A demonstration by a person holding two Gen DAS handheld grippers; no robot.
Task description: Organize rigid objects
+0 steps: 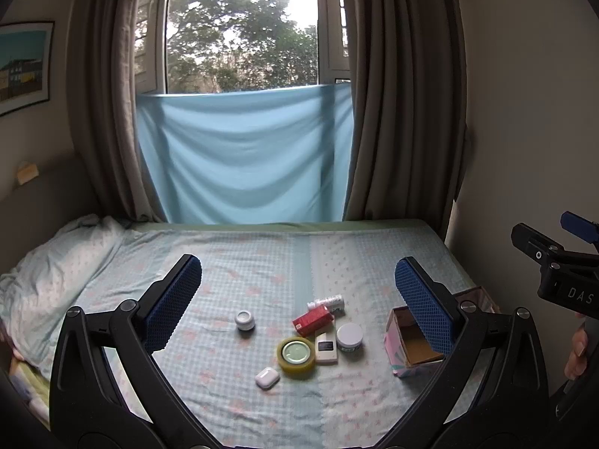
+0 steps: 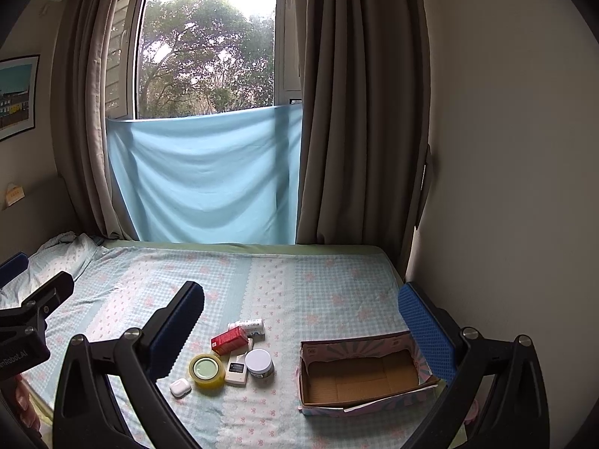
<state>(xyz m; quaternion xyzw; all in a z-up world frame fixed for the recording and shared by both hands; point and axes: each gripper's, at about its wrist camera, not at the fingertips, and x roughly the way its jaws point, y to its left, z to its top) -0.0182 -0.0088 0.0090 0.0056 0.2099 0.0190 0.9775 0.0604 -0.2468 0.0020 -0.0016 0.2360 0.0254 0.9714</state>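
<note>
On the bed lies a cluster of small items: a red box (image 1: 312, 320) (image 2: 229, 340), a white bottle (image 1: 326, 303) (image 2: 249, 326) on its side, a yellow tape roll (image 1: 295, 357) (image 2: 206, 371), a white remote (image 1: 325, 347) (image 2: 236, 371), a white-lidded jar (image 1: 349, 337) (image 2: 259, 363), a white earbud case (image 1: 267, 378) (image 2: 180, 387) and, apart to the left, a small grey jar (image 1: 245, 320). An open, empty cardboard box (image 2: 359, 374) (image 1: 411, 344) sits to their right. My left gripper (image 1: 297, 299) and right gripper (image 2: 301, 321) hover above the bed, both open and holding nothing.
A checked bedsheet (image 2: 318, 284) covers the bed, and a crumpled pillow (image 1: 56, 269) lies at the left. Beyond the bed hang a blue cloth (image 1: 243, 157), brown curtains and a window. A wall (image 2: 505, 187) runs close along the right. A person's hand (image 1: 578, 351) shows at the right edge.
</note>
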